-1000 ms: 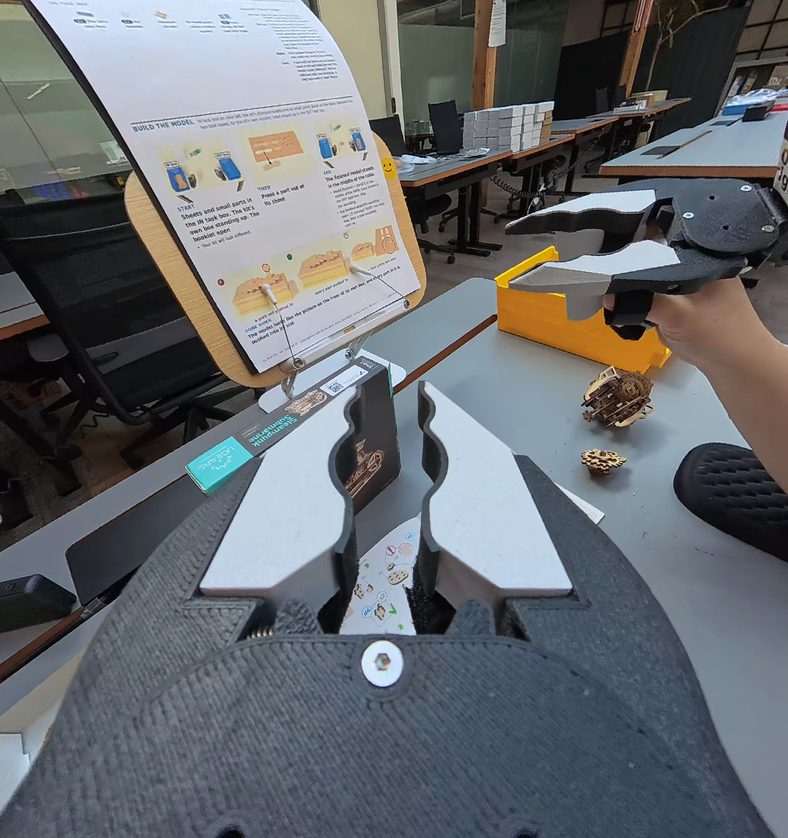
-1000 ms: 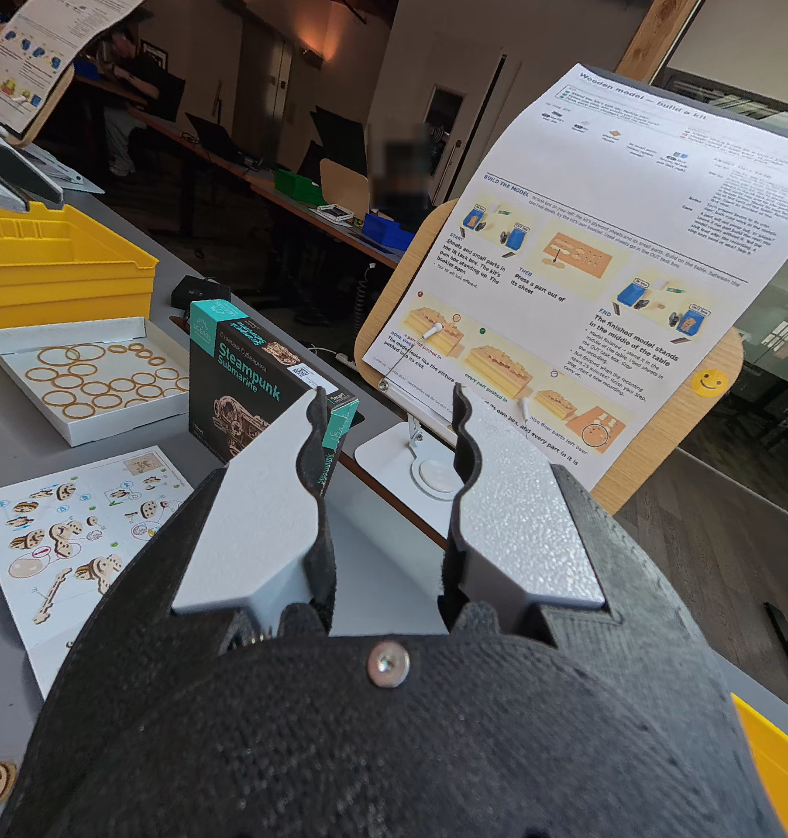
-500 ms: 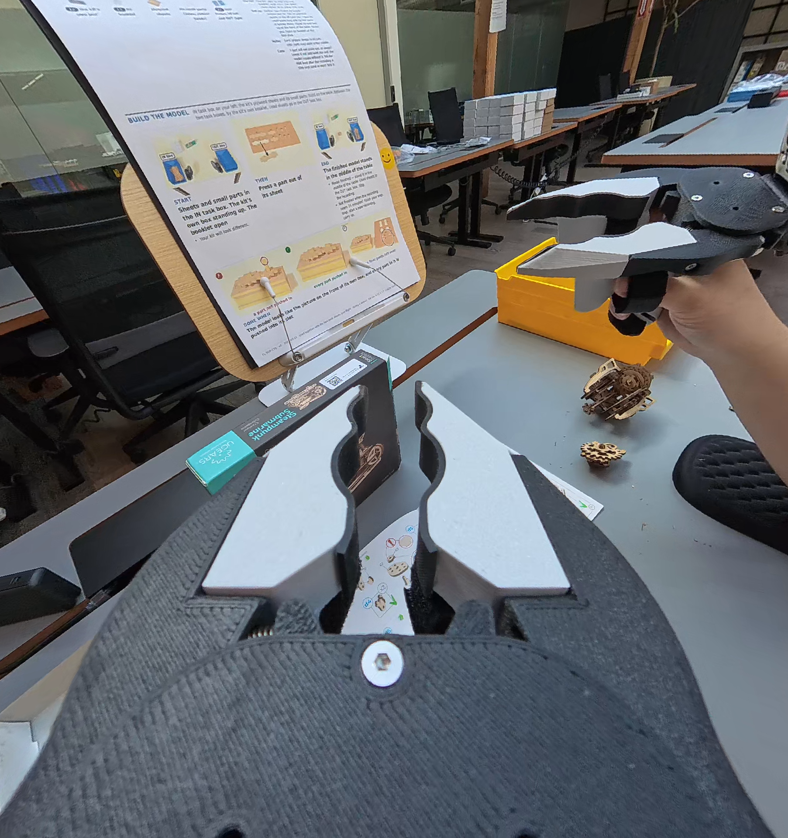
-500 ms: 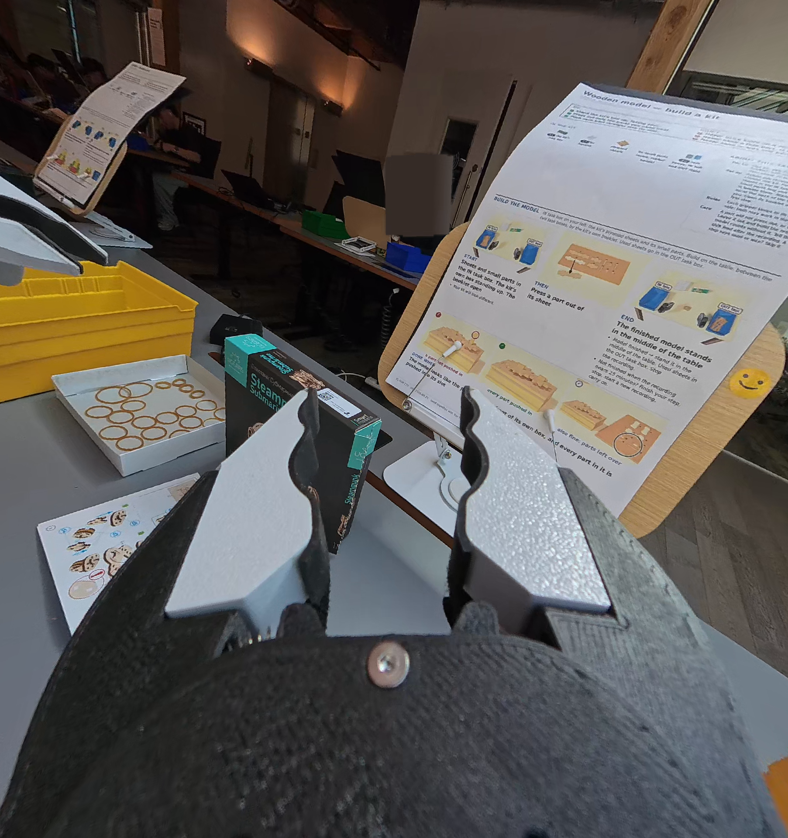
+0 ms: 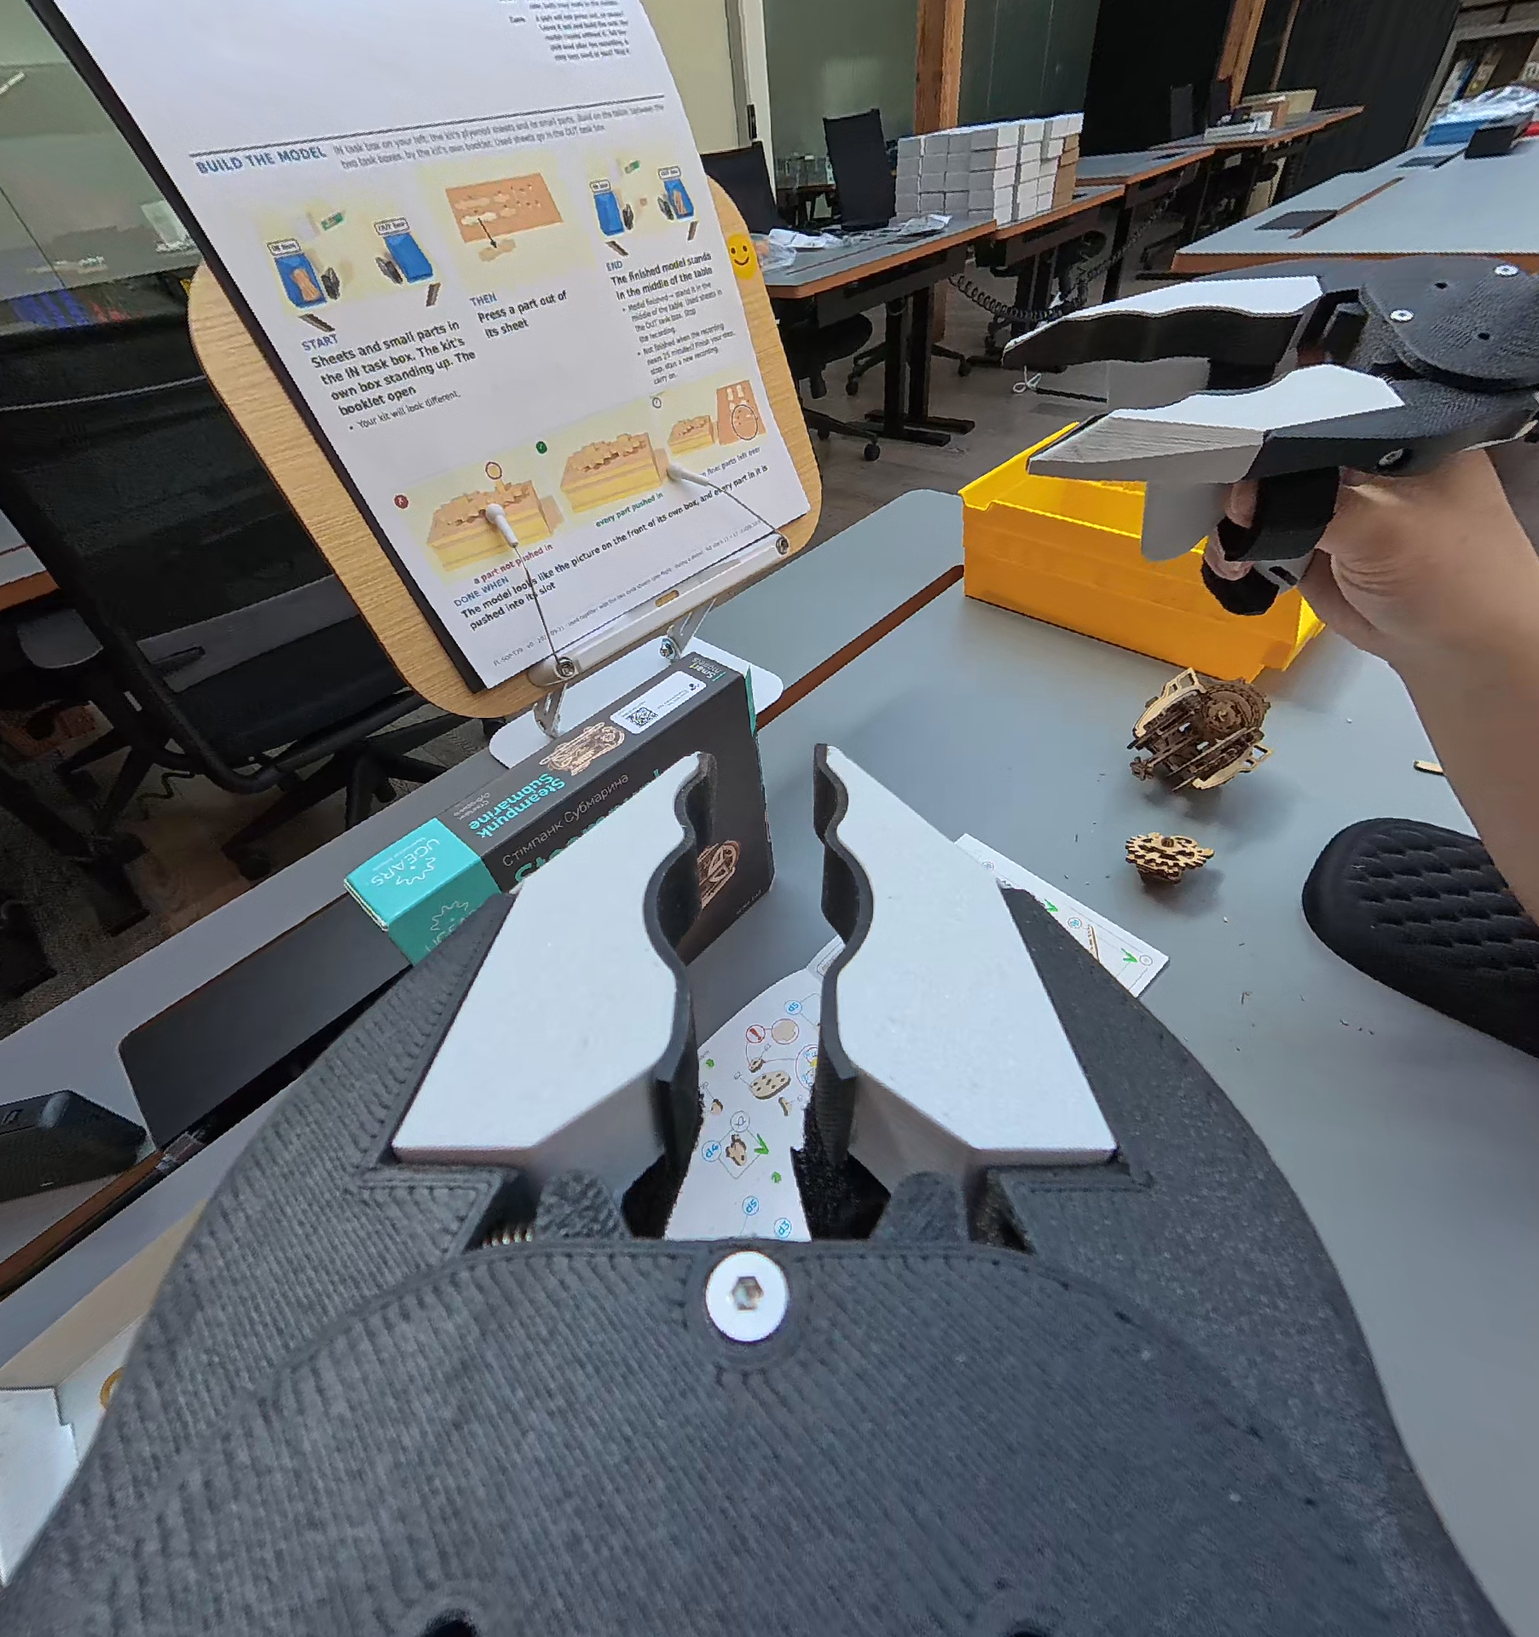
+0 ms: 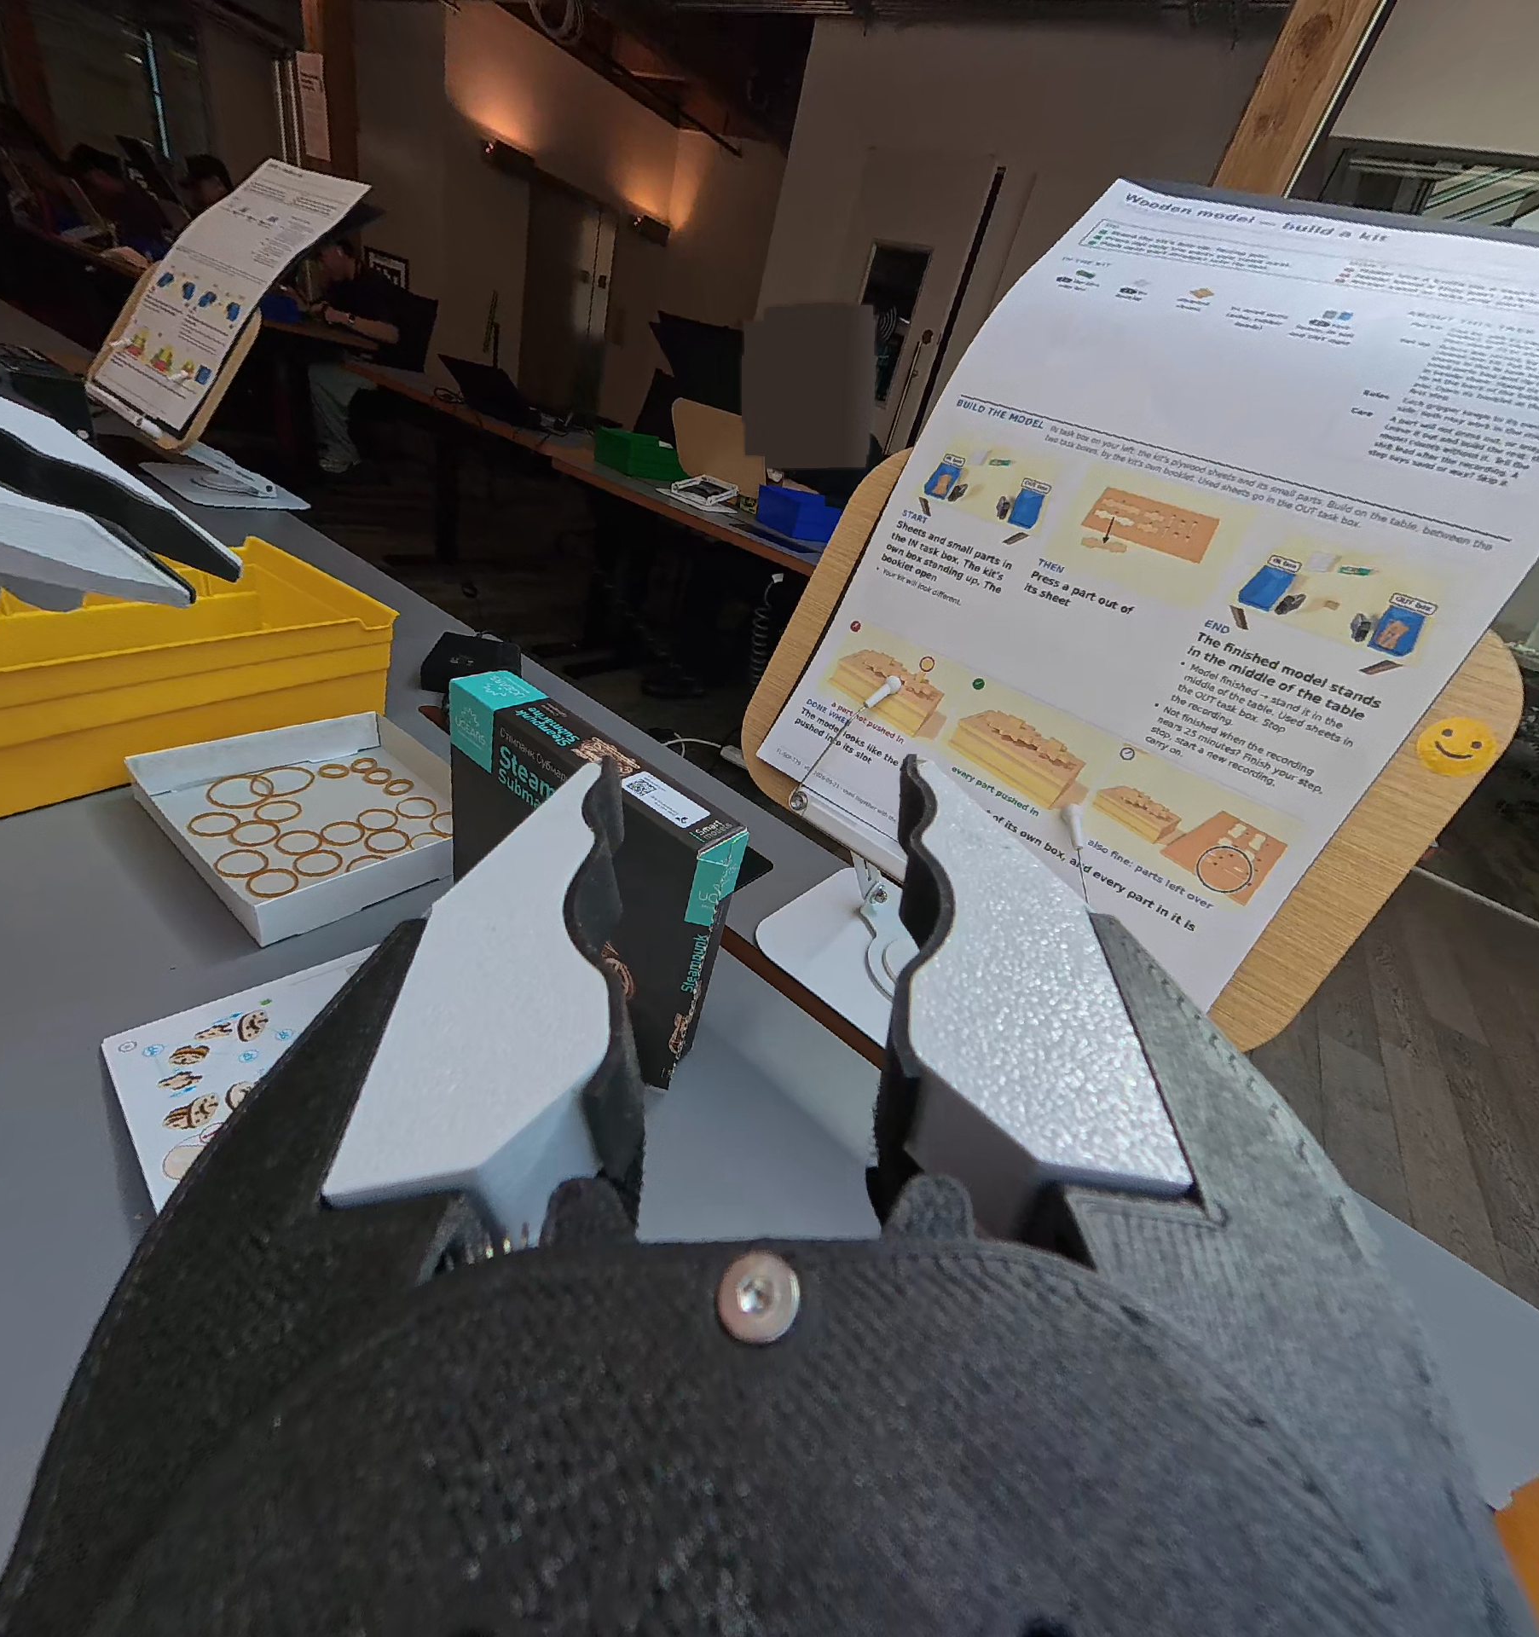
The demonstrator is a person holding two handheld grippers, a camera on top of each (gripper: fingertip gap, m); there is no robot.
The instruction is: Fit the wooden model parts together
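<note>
The place is an open-plan office turned into a model-building workroom; long grey desks with wooden edges stand in rows, with black mesh office chairs and a stack of white boxes behind. Each station has a rounded wooden stand holding a printed instruction sheet; a second such stand sits farther off, where seated people work at dark laptops.

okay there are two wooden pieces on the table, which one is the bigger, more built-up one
The assembly nearer the yellow bin: a bulky cluster of parts. The other, a small gear piece, lies nearer the booklet.
</note>
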